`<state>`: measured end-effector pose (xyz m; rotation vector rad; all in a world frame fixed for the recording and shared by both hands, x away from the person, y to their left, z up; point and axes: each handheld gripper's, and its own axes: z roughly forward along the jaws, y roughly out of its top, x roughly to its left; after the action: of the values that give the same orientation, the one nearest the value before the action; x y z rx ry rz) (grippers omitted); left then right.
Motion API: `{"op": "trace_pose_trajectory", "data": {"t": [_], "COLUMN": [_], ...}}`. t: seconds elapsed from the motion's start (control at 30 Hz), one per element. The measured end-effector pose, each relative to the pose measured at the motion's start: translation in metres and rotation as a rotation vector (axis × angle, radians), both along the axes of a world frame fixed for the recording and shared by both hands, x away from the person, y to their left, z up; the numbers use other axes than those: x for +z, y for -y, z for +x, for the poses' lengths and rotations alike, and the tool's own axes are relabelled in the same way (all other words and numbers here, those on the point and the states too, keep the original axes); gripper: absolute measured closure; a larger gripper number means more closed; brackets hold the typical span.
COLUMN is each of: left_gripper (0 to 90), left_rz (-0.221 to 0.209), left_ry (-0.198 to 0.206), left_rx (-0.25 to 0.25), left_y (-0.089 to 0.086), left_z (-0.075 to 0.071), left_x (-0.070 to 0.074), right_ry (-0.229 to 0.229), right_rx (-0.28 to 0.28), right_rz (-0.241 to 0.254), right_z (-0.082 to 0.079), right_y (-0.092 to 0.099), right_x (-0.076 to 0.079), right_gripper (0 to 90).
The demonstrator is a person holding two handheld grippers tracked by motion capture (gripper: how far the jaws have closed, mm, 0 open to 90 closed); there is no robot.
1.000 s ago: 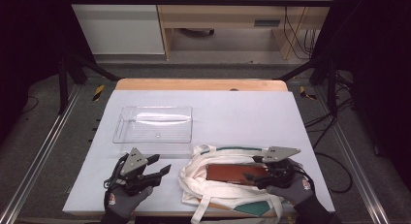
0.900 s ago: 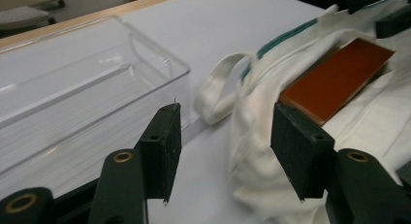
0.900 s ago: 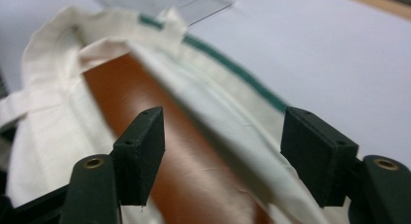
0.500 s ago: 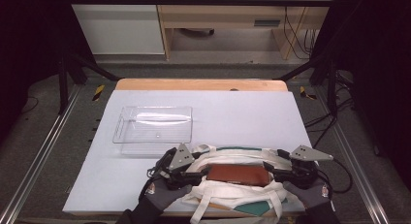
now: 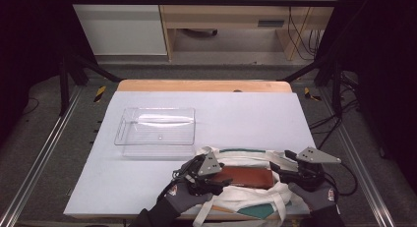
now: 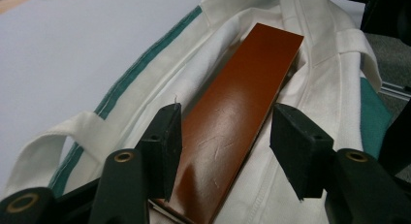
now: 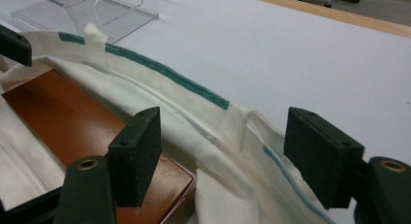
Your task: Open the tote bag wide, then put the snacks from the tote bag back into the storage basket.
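Observation:
A white tote bag with green trim lies open at the table's front edge. A flat red-brown slab rests in its mouth. My left gripper reaches in from the left. In the left gripper view the left gripper straddles the near end of the slab. Its jaws have just been closing a little but stand off the slab. My right gripper is at the bag's right end. In the right gripper view the right gripper is open astride the bag's rim, with the slab to its left.
A clear plastic tray sits behind and left of the bag, its corner in the right gripper view. The pale tabletop stretches back to a wooden edge. Metal rails run along both sides.
My left gripper has moved right, from bare table left of the bag to over the slab in the bag's mouth. The right gripper shifted right to the bag's end, then stayed.

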<state>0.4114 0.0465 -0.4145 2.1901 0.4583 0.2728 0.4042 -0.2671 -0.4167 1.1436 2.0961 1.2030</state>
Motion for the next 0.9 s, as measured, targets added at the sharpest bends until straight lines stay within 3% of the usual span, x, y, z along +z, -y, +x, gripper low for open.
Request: {"op": "trace_pose_trajectory", "data": {"t": [0.2, 0.47, 0.73, 0.9], "left_gripper": [43.5, 39.2, 35.1, 33.3], "left_rz": [0.055, 0.08, 0.097, 0.124], "left_ry": [0.003, -0.028, -0.024, -0.022], "left_rx": [-0.037, -0.033, -0.063, -0.061], "left_y": [0.009, 0.008, 0.011, 0.011], "left_z": [0.003, 0.012, 0.012, 0.016], "left_x": [-0.006, -0.016, -0.016, -0.013], "right_ry": [-0.003, 0.011, 0.049, 0.032], "right_rx": [-0.003, -0.007, -0.022, -0.012], "right_rz": [-0.001, 0.006, 0.043, 0.043], "right_z": [0.001, 0.002, 0.0, -0.001], "right_y": [0.0, 0.001, 0.004, 0.004], "right_x": [0.0, 0.001, 0.008, 0.005], "right_gripper": [29.7, 25.4, 17.6, 17.0]}}
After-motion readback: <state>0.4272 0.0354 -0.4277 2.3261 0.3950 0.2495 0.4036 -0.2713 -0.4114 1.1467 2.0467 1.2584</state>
